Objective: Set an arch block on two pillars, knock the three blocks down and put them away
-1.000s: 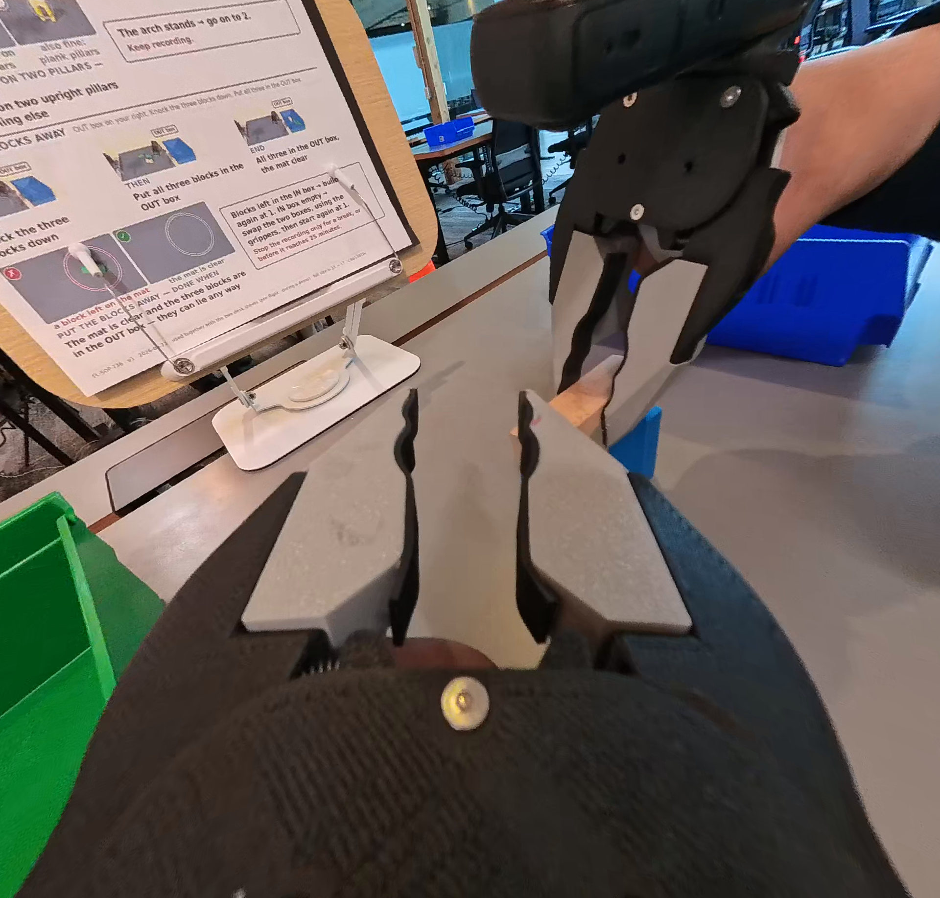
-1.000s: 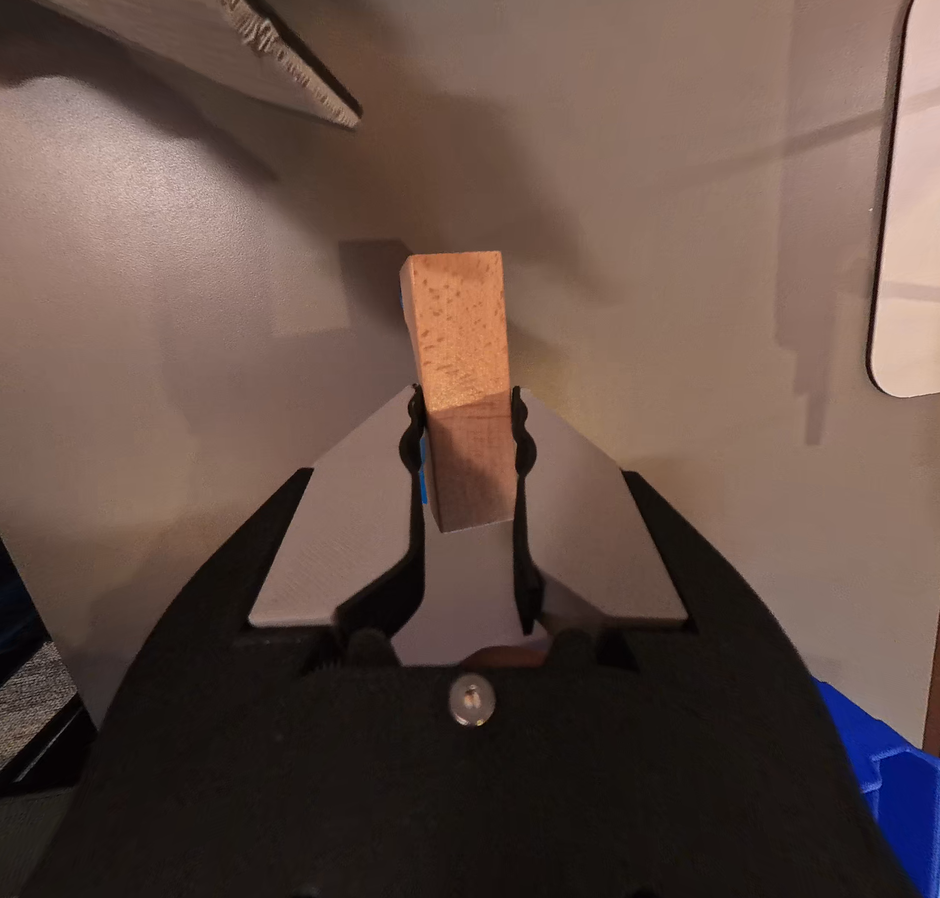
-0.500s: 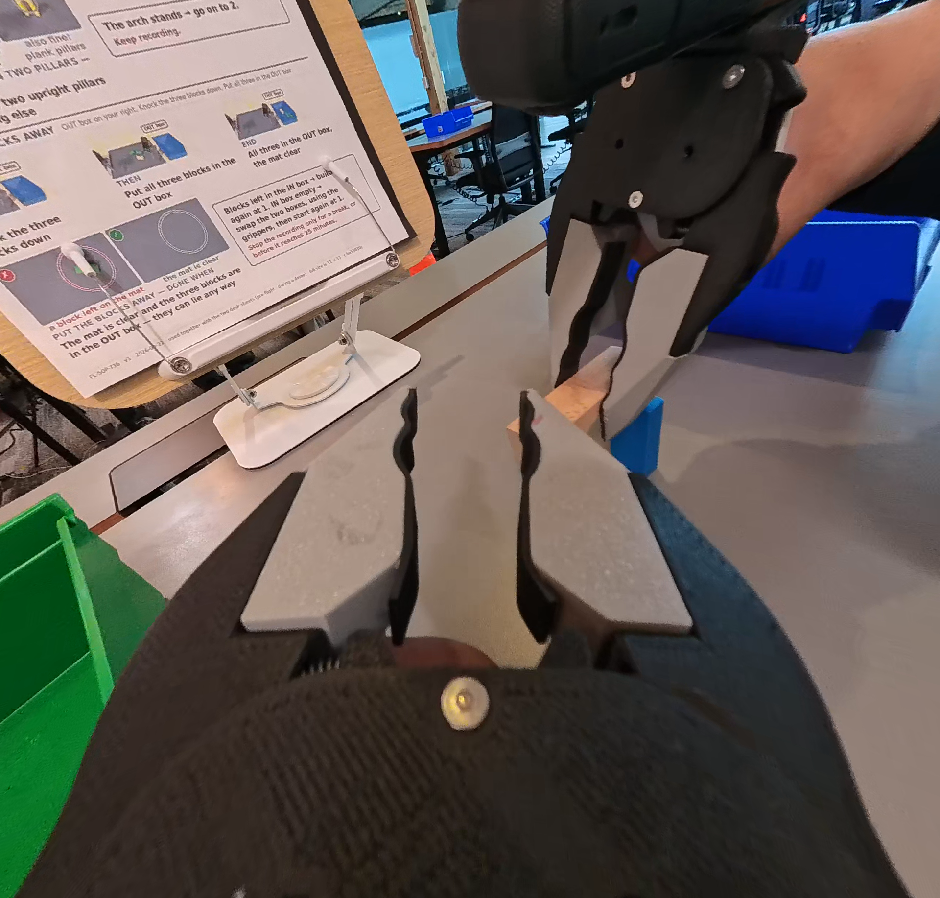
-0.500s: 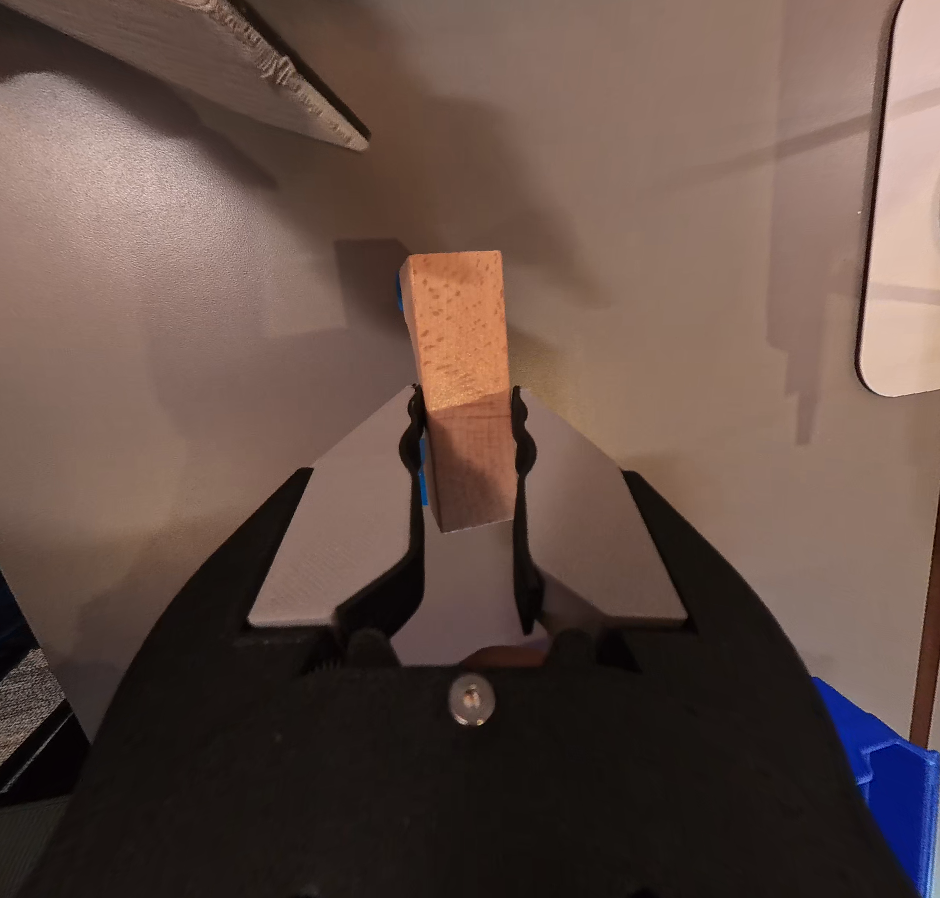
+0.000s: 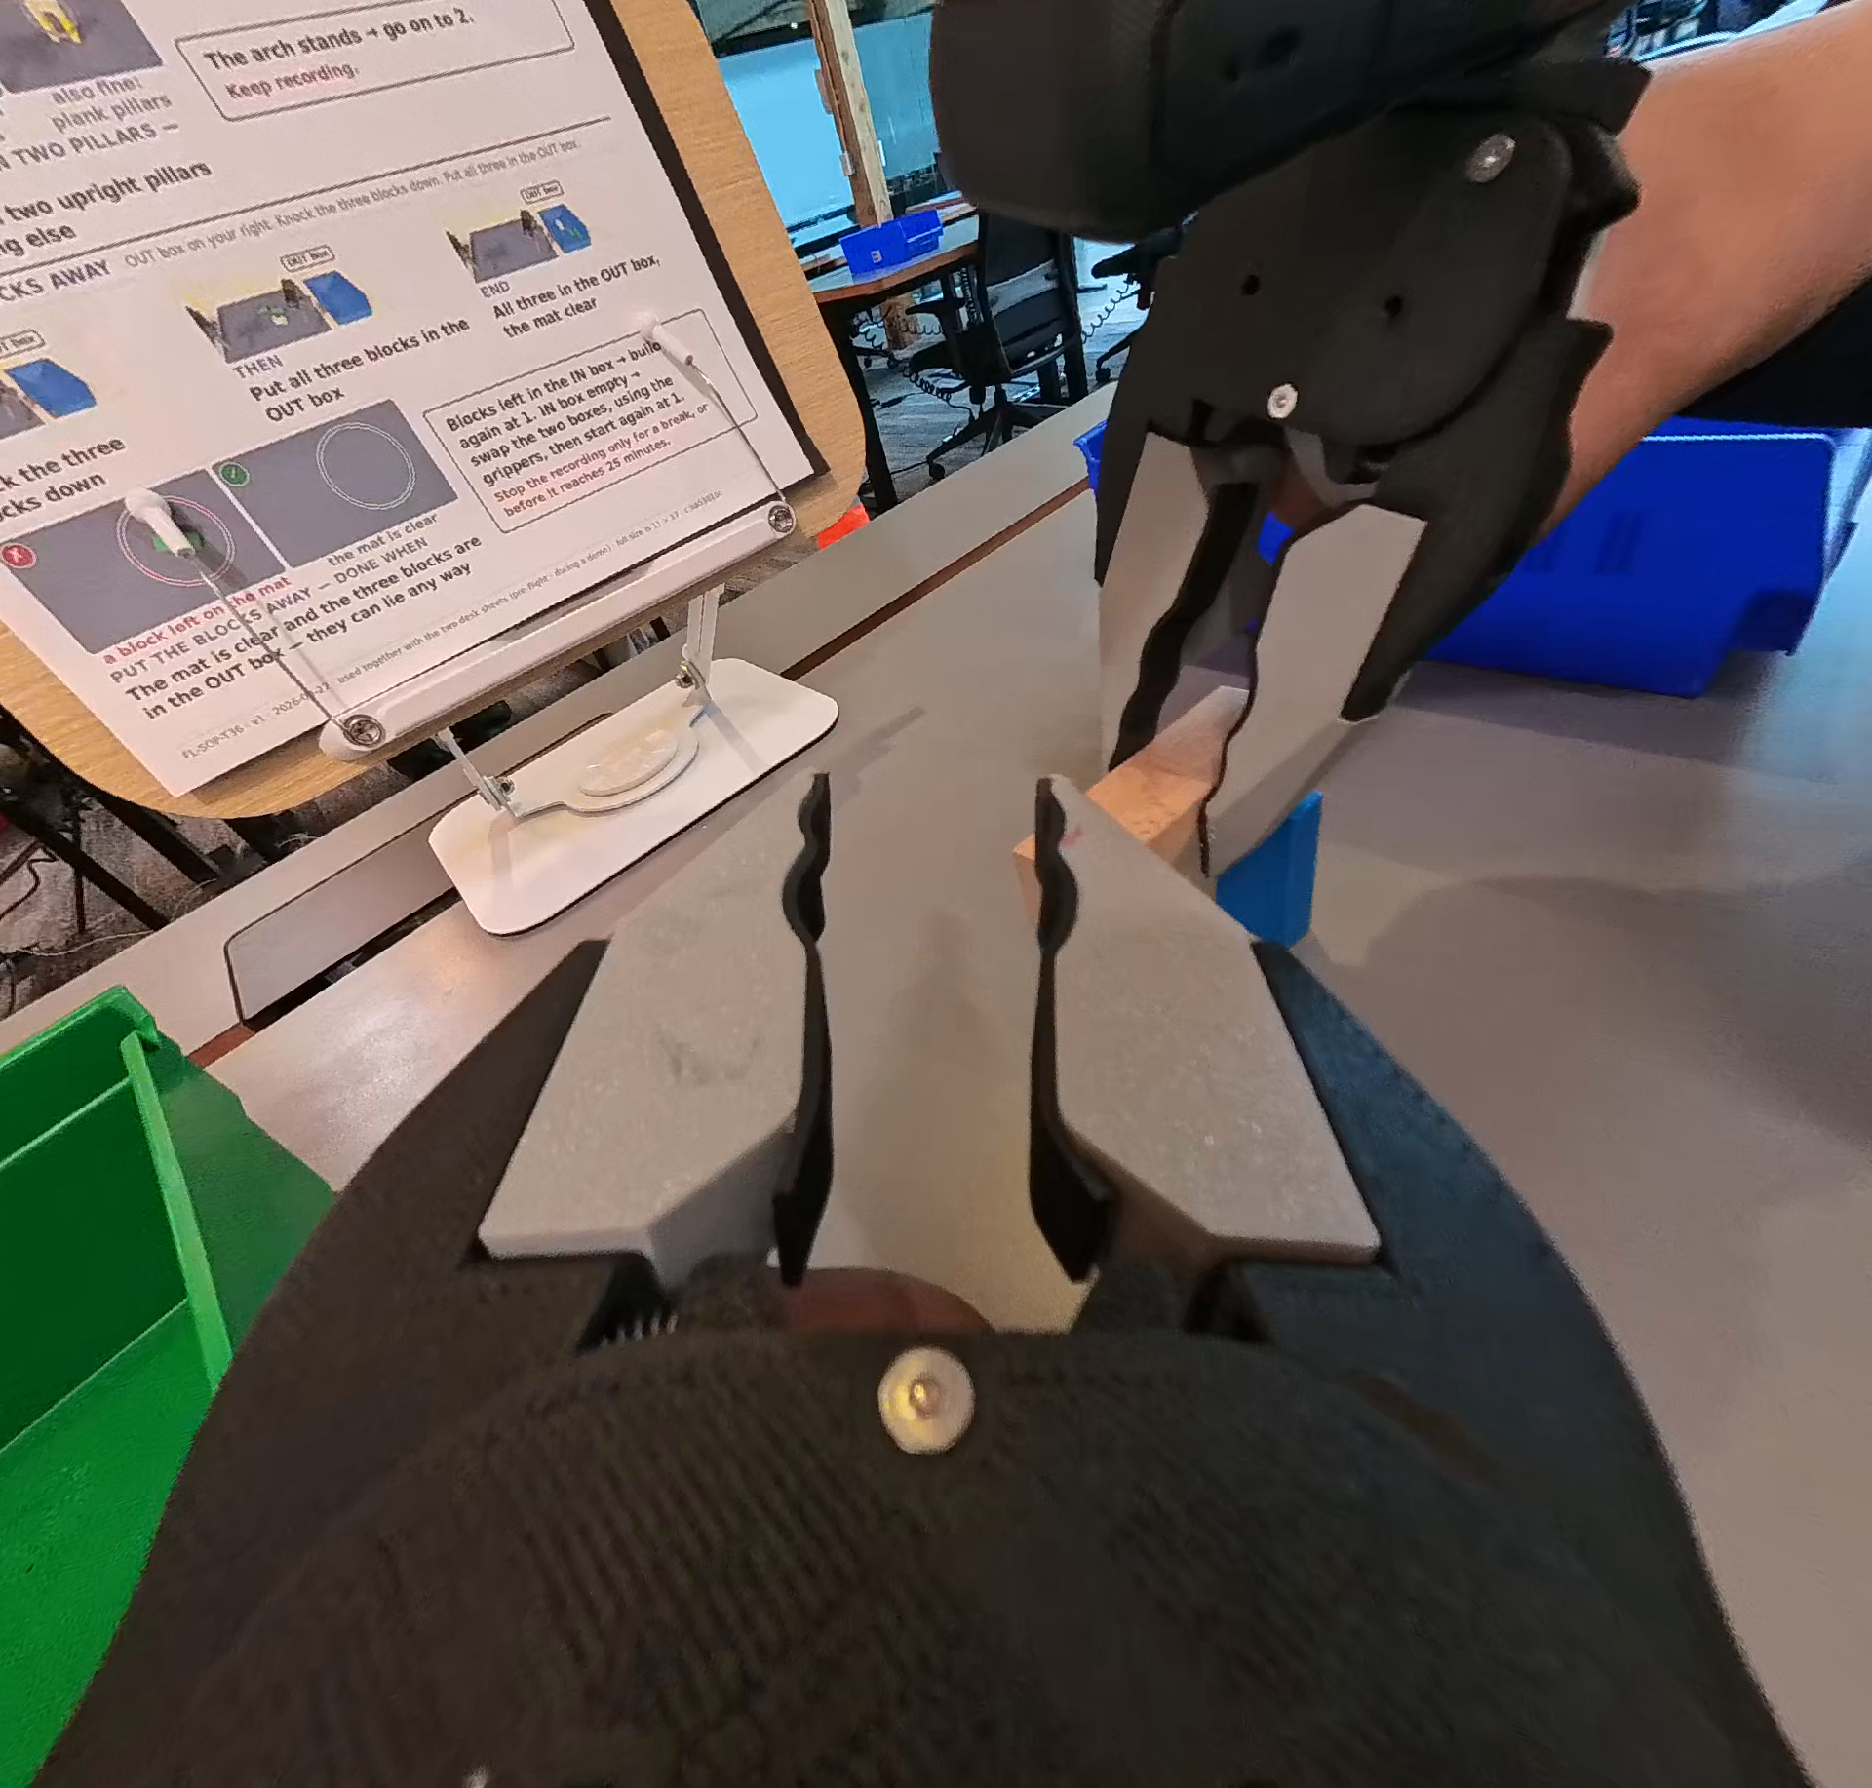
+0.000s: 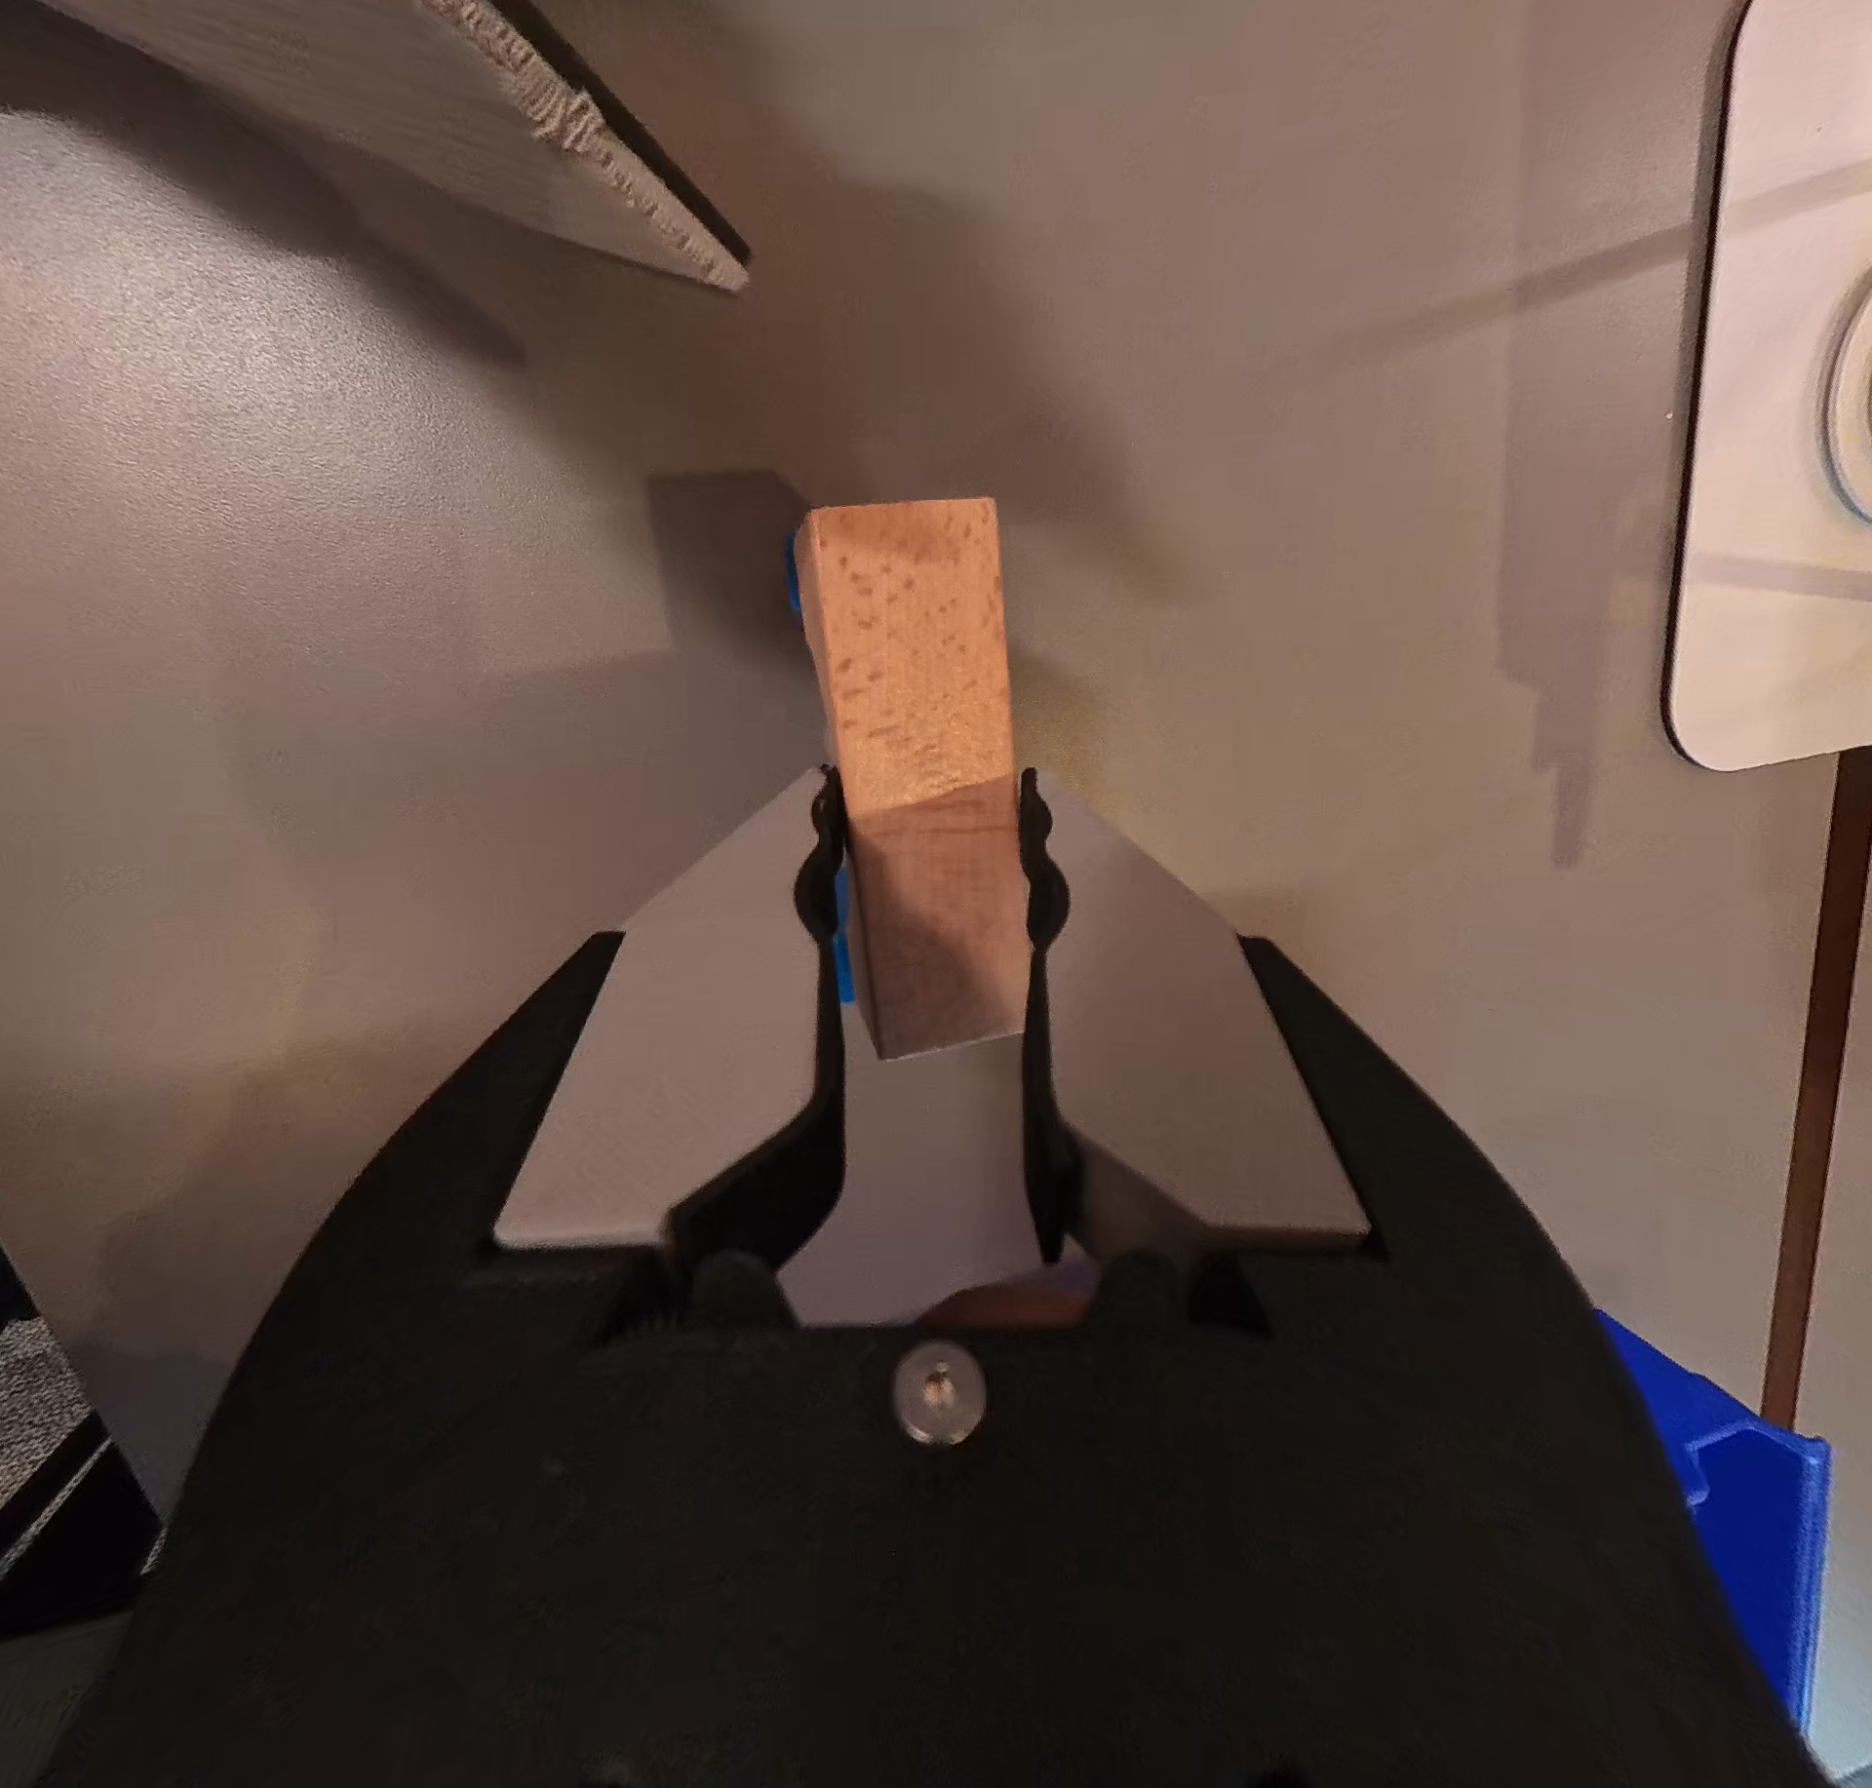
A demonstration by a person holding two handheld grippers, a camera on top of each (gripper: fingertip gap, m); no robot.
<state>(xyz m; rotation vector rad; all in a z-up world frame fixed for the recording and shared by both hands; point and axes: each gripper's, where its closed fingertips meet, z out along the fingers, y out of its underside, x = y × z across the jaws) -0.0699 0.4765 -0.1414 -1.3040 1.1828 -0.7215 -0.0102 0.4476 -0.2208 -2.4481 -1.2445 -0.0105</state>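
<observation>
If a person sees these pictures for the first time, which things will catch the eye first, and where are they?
First is the right gripper, pointing down at the grey table with a pale wooden block clamped between its fingers, over a blue block. In the foreground of the left wrist view the left gripper hangs open and empty. At the left stands a printed instruction sheet on a stand, with a green bin below it and a blue bin at the far right.
</observation>
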